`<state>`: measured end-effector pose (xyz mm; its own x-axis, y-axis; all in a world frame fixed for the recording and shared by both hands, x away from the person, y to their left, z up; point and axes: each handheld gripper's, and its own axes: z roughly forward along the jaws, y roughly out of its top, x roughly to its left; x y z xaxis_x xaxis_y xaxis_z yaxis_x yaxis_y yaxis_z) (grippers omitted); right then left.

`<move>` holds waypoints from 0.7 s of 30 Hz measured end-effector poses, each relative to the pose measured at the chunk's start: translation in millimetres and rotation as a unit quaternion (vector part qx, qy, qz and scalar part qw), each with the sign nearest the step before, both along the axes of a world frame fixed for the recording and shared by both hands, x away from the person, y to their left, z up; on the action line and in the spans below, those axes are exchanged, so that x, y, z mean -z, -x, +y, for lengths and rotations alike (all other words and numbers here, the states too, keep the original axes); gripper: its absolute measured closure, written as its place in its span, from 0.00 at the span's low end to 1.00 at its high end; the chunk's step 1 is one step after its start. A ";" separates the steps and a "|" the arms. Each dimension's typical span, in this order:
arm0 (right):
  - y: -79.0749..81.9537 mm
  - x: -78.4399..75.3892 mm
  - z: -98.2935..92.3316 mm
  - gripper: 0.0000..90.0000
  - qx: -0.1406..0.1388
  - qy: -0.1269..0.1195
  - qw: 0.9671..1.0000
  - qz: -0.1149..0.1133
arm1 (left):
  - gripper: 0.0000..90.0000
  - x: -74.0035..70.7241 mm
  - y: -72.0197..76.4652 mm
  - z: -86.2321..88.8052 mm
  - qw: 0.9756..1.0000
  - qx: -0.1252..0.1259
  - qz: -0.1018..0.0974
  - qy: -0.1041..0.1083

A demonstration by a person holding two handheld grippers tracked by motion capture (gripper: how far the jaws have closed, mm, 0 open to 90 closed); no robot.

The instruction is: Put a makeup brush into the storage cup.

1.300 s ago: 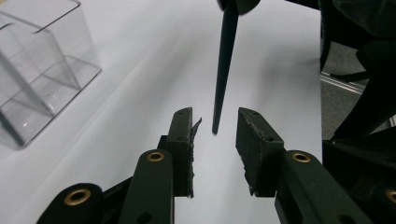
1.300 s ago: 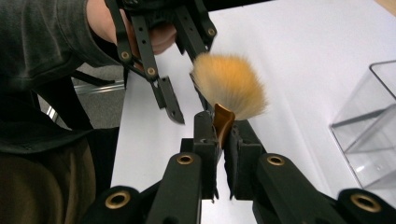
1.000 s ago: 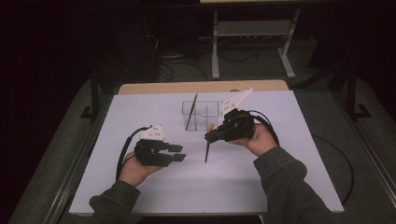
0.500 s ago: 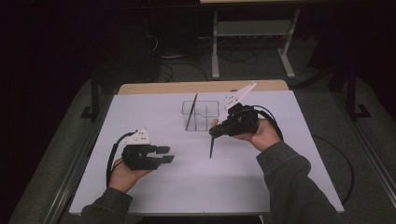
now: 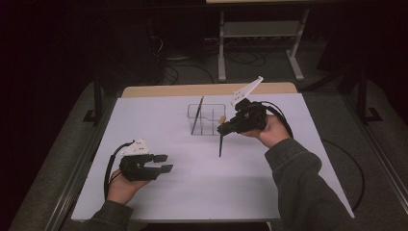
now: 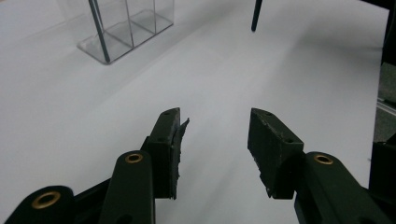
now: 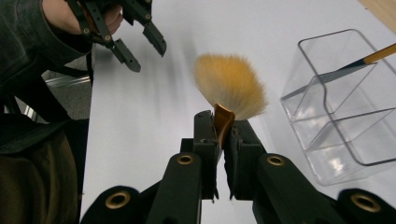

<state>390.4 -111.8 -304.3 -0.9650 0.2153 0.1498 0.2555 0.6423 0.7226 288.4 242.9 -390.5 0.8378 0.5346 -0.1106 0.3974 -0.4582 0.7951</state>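
light: you've got a bright white table in a pretty dark room | shadows: soft and faint under the jaws | glare: clear organizer catches some shine | blur: brush bristles look fuzzy up close, far gripper smeared | high view: grainy, floor nearly black

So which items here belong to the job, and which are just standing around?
Part of the job:
- fluffy tan makeup brush with dark handle, clamped in the right gripper
- clear plastic divided organiser
- thin dark brush already standing in it

Just around:
- grey metal rack behind the table
- floor cables
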 end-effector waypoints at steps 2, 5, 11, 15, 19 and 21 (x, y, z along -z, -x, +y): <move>-1.6 -3.4 0.1 0.92 0.004 0.002 1.000 0.002 | 0.60 1.9 0.2 1.6 1.000 0.000 -0.004 -0.004; -6.1 -7.3 0.1 0.92 0.005 0.006 1.000 -0.005 | 0.59 5.0 1.6 4.3 1.000 -0.007 -0.003 -0.005; -12.2 -15.3 0.5 0.92 0.012 0.019 1.000 -0.006 | 0.57 6.4 4.7 11.2 1.000 -0.020 -0.002 -0.006; -17.3 -19.5 0.2 0.92 0.015 0.026 1.000 -0.008 | 0.56 7.1 6.3 14.0 1.000 -0.027 -0.002 -0.007; -22.0 -24.0 -0.3 0.92 0.022 0.030 0.999 -0.009 | 0.55 8.3 5.9 15.7 1.000 -0.030 -0.002 -0.009; -24.7 -26.3 -0.3 0.92 0.025 0.031 0.999 -0.009 | 0.55 8.6 5.8 15.7 0.999 -0.033 -0.003 -0.006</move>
